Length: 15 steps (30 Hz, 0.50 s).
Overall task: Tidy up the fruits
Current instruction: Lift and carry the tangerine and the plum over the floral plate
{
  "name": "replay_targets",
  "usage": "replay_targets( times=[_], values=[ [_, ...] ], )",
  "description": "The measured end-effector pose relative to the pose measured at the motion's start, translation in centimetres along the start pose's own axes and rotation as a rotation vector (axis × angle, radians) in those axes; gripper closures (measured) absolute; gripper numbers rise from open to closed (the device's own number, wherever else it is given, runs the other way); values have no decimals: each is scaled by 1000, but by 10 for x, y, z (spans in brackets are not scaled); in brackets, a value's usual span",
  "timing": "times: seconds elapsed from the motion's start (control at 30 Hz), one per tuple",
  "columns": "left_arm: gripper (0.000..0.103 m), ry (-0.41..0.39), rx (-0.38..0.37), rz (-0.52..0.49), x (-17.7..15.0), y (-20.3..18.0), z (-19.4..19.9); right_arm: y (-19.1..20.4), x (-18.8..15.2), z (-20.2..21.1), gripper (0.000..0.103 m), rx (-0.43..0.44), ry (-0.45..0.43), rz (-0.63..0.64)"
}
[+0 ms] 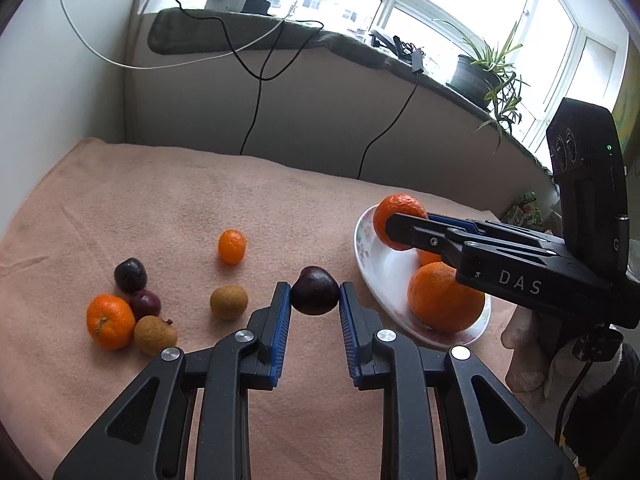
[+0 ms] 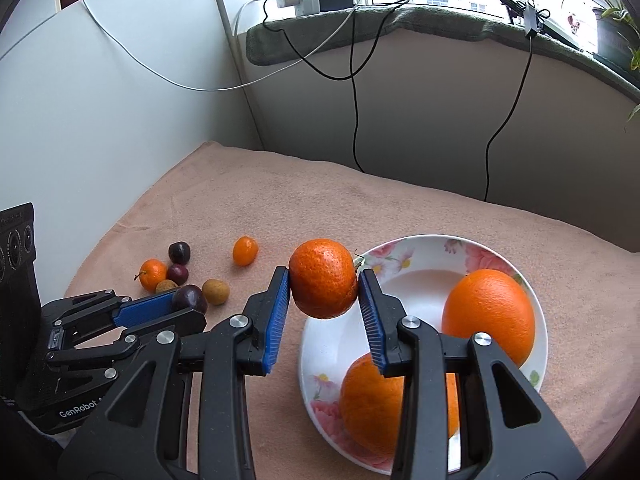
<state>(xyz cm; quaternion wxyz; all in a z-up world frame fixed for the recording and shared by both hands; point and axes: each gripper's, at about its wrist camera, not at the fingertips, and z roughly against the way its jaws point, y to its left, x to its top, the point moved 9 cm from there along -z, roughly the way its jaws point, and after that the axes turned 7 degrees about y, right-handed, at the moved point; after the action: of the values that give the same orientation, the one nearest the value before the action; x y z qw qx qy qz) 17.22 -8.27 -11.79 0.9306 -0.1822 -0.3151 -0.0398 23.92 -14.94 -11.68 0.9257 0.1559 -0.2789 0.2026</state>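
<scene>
My left gripper (image 1: 315,292) is shut on a dark purple fruit (image 1: 315,291), held over the pink towel just left of the floral plate (image 1: 370,264). My right gripper (image 2: 323,278) is shut on a mandarin (image 2: 323,278) and holds it above the plate's left rim (image 2: 316,344). Two large oranges (image 2: 490,314) lie in the plate. On the towel to the left lie a small kumquat (image 1: 231,246), a brown longan (image 1: 229,301), and a cluster with a mandarin (image 1: 110,321), two dark fruits (image 1: 130,275) and another longan (image 1: 155,335).
The pink towel (image 1: 180,200) covers the table up to a grey wall. Black and white cables (image 1: 256,100) hang from the windowsill. A potted plant (image 1: 478,74) stands on the sill at right.
</scene>
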Motion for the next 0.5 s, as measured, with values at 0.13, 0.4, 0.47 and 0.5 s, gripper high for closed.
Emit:
replay_targets(
  times=[0.13,0.4,0.47,0.5],
  values=[
    [80,5,-18,-27,7,-16,-9,-14,4,-3,66,-13,6,-11],
    [80,31,-39,-73,16,-41,-33,-40,8,-14,66,-18,31,-44],
    [80,40,-43,-75,16,-44,-39,-45,9,-17,66,-21,37,-50],
    [80,43,-43,-77,17,-45,-42,-47,9,-18,66,-23,39,-51]
  ],
)
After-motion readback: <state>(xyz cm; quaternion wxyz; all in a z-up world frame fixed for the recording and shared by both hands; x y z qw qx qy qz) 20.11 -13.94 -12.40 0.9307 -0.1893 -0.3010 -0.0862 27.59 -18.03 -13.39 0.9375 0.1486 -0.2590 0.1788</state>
